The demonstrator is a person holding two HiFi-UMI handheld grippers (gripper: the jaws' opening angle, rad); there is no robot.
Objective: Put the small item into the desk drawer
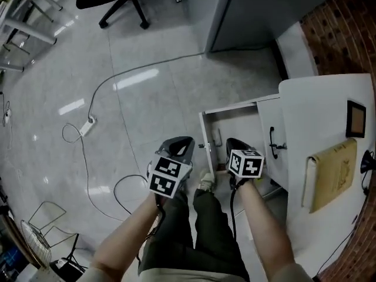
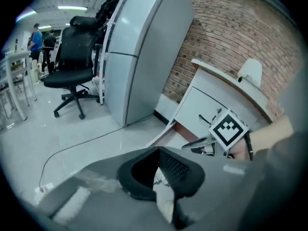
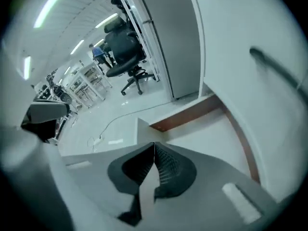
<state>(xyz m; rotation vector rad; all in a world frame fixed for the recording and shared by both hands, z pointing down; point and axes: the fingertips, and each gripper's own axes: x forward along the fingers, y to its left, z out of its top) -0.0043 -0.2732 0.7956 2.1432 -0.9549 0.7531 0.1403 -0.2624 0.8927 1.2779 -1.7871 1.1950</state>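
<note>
In the head view the white desk drawer (image 1: 230,111) stands pulled out under the desk (image 1: 320,107), over the floor. A small pale item (image 1: 216,137) lies inside it near the left wall; I cannot tell what it is. My right gripper (image 1: 234,144) hovers over the drawer's inside, shut with nothing between its jaws; in the right gripper view the right gripper (image 3: 154,144) points at the drawer's bare white floor (image 3: 202,136). My left gripper (image 1: 181,141) hangs left of the drawer over the tiles. In the left gripper view the left gripper (image 2: 158,149) is shut and empty.
A tan book (image 1: 332,175) and a small dark frame (image 1: 355,119) lie on the desk top. A black handle (image 1: 272,141) sits on the desk front. A cable with a power strip (image 1: 87,126) runs across the floor. An office chair (image 1: 120,2) and a grey cabinet (image 1: 247,10) stand beyond.
</note>
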